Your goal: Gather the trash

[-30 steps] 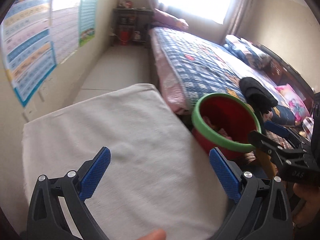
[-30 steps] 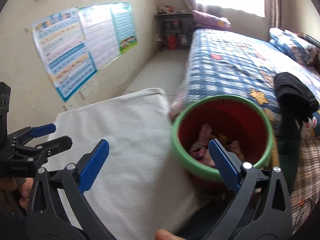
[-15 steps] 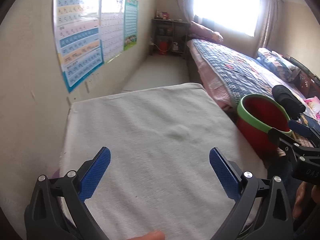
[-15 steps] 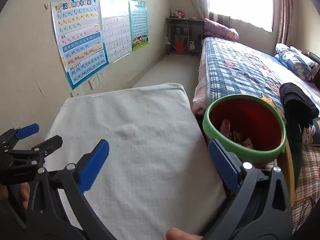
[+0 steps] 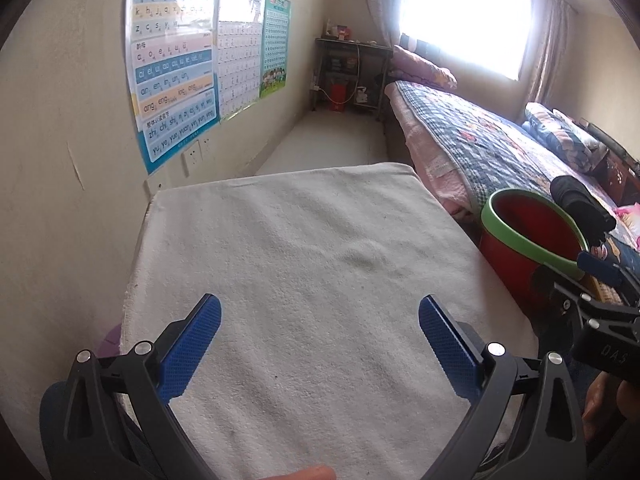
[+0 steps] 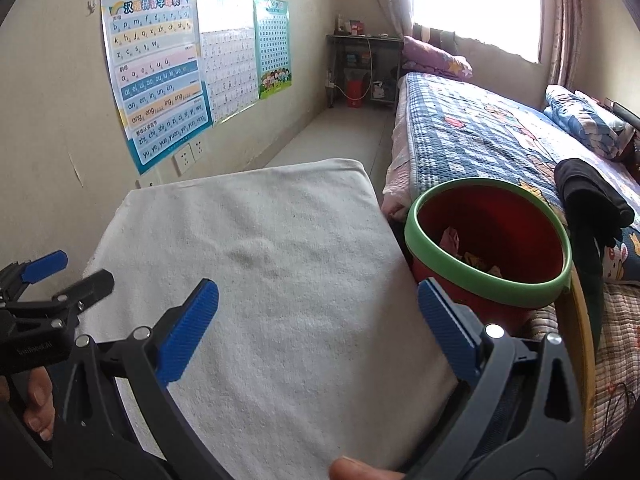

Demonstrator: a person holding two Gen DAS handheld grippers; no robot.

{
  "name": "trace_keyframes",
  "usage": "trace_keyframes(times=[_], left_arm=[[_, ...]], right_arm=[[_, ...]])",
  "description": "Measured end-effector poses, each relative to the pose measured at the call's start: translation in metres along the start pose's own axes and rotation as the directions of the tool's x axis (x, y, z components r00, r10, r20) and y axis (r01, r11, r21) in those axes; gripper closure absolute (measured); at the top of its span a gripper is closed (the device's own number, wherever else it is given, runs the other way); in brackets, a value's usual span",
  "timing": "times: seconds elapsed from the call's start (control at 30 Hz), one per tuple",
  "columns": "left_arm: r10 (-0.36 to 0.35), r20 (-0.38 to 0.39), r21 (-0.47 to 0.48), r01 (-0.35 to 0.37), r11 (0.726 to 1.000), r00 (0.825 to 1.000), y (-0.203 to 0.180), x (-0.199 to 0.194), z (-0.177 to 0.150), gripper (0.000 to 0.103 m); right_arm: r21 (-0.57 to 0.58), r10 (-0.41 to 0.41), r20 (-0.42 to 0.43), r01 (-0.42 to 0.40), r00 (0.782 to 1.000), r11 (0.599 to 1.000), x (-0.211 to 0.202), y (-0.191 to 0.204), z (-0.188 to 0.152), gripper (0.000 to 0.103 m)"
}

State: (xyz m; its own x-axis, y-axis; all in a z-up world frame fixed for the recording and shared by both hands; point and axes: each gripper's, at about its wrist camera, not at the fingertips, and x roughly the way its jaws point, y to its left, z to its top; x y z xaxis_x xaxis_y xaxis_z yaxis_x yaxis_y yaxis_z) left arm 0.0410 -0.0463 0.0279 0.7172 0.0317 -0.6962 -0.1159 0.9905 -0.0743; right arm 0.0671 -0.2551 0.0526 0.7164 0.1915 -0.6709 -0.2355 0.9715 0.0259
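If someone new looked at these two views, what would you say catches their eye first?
Probably the red bin with a green rim, standing between the white cloth-covered table and the bed, with crumpled trash lying inside it. Next come the open blue-padded left gripper and right gripper, both empty above the cloth. On the wall to the left hang bright letter charts, and the window glares at the far end.
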Motion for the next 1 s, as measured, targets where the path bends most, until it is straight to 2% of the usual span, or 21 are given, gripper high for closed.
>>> trace_keyframes(times=[0.27, 1.0], left_arm=[[-0.001, 0.014, 0.025, 0.001, 1.0, 1.0, -0.009, -0.005, 0.001, 0.008], [0.014, 0.034, 0.002, -0.014, 1.0, 0.999, -0.005, -0.013, 0.006, 0.008]], right_arm=[[0.009, 0.007, -0.013, -0.007, 1.0, 1.0, 0.002, -0.001, -0.003, 0.005], [0.008, 0.012, -0.018, -0.012, 1.0, 1.0, 0.003, 0.001, -0.001, 0.005]])
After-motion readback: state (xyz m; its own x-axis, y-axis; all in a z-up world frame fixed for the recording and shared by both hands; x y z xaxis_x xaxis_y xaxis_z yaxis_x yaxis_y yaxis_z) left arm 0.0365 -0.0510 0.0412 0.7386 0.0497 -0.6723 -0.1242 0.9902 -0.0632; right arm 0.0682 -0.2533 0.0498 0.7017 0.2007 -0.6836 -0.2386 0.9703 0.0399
